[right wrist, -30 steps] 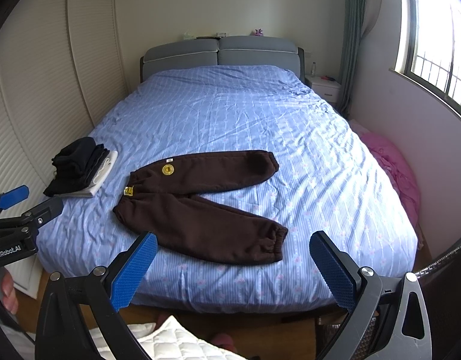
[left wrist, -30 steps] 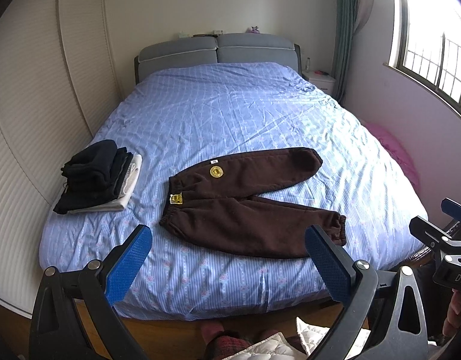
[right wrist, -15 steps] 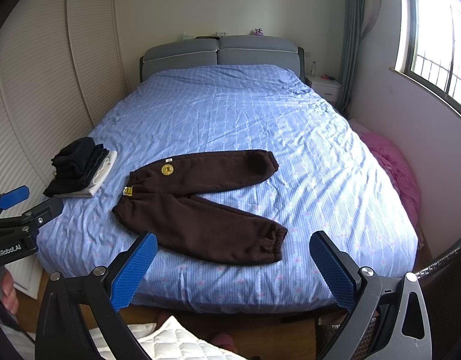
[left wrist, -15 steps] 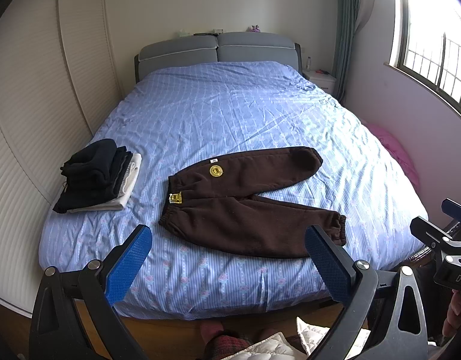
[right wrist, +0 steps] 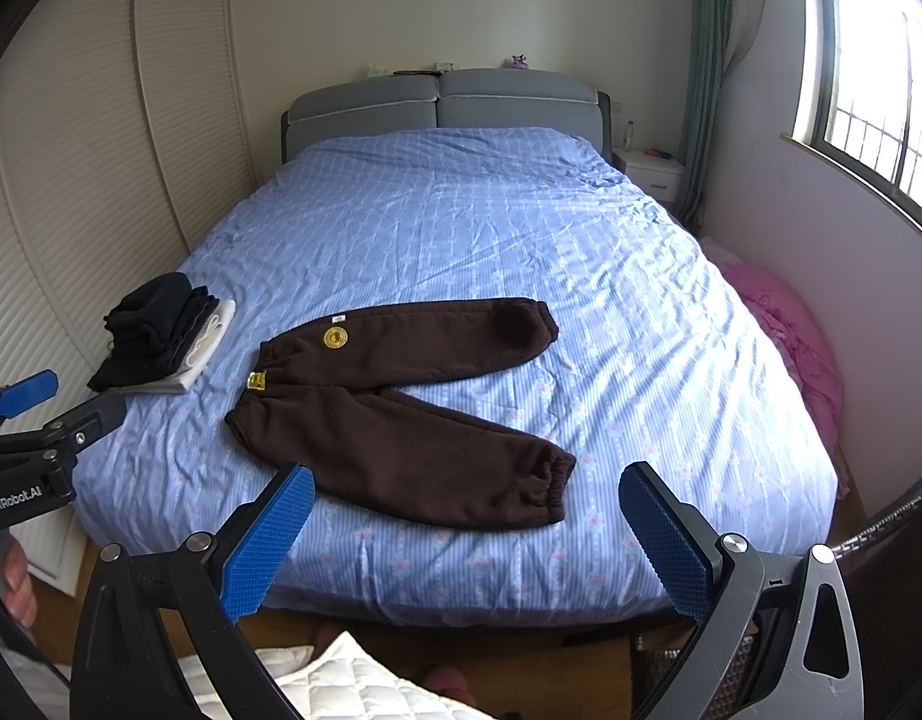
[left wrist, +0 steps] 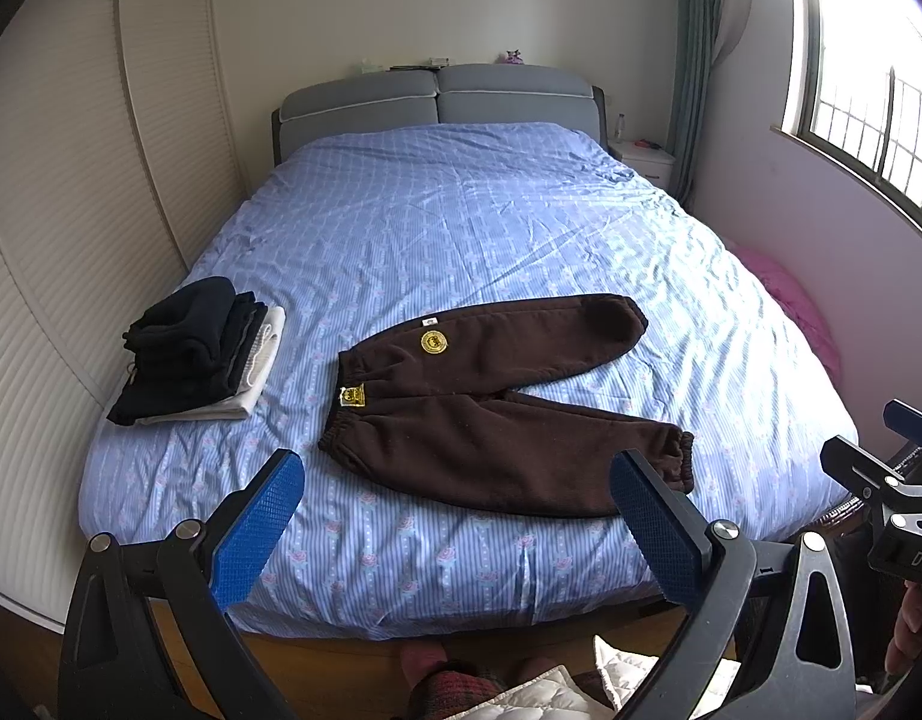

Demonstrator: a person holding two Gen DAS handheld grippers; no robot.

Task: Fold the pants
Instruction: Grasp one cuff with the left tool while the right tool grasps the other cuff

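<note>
Brown sweatpants [left wrist: 490, 414] flat on bed [left wrist: 461, 228], legs splayed, unfolded. Left gripper [left wrist: 455, 516], right gripper [right wrist: 466, 522]: fingers wide, empty. All folding remains.

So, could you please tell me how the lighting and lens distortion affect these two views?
Left wrist view: the window is blown out at upper right, the wardrobe bows under fisheye, and the brown pants stay sharp. Right wrist view: the same window glare, daylight sheen on the bedsheet, dark vignetted corners.
</note>
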